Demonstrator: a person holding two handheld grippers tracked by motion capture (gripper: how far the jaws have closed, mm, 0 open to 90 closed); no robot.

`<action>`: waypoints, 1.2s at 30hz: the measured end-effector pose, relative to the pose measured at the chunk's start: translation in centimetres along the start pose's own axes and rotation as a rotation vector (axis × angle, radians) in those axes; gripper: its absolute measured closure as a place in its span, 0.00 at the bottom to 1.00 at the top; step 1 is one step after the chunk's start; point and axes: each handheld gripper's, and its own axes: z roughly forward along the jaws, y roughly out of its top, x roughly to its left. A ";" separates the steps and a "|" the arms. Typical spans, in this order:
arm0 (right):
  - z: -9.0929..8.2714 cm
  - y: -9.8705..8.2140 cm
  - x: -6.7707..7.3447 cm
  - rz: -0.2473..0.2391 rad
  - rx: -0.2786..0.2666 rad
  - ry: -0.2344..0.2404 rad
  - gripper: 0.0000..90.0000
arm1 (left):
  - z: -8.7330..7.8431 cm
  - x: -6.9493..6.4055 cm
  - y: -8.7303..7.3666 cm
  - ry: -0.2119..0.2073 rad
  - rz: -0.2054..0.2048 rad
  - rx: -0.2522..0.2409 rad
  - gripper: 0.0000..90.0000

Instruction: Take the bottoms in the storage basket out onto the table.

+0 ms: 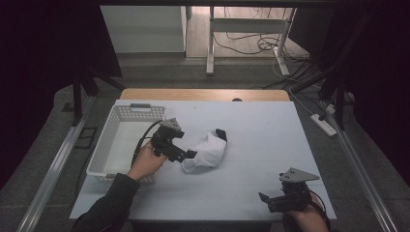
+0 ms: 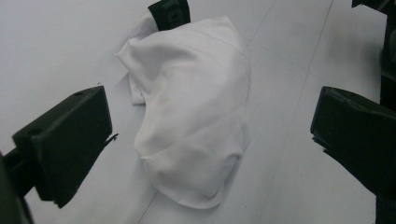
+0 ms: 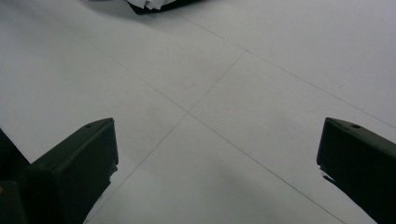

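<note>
A crumpled white cloth (image 1: 208,151) with a black band at its far end lies in the middle of the white table (image 1: 261,140). My left gripper (image 1: 189,154) is at the cloth's left edge, jaws wide open. In the left gripper view the white cloth (image 2: 191,116) lies between and just beyond the two black jaws, its black band (image 2: 170,13) at the top. My right gripper (image 1: 265,199) rests low near the table's front right corner, open, with bare table (image 3: 201,112) between its jaws.
A white perforated basket (image 1: 104,150) stands at the table's left side, right behind my left hand. The table's wooden far edge (image 1: 203,94) shows at the back. Beyond it stand a desk frame and loose cables on the floor.
</note>
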 end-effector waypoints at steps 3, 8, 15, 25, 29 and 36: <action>0.0 0.0 0.0 -0.001 -0.001 0.001 0.00 | -0.3 0.0 -0.2 0.012 0.001 -0.003 0.00; 0.0 0.0 0.0 -0.002 0.000 0.001 0.00 | -1.0 0.0 -0.4 0.026 0.003 -0.016 0.00; 0.0 0.0 0.0 -0.002 -0.001 0.001 0.00 | -1.7 -0.1 -0.8 0.038 0.000 -0.024 0.00; 0.0 0.0 0.0 0.000 -0.002 0.002 0.00 | -2.3 -0.2 -1.3 0.046 -0.004 -0.023 0.00; 0.0 0.0 0.0 0.001 -0.003 0.003 0.00 | -2.4 -0.2 -1.7 0.047 -0.011 -0.022 0.00; 0.0 0.0 0.0 0.001 -0.003 0.003 0.00 | -3.1 -0.2 -2.2 0.049 -0.024 -0.032 0.00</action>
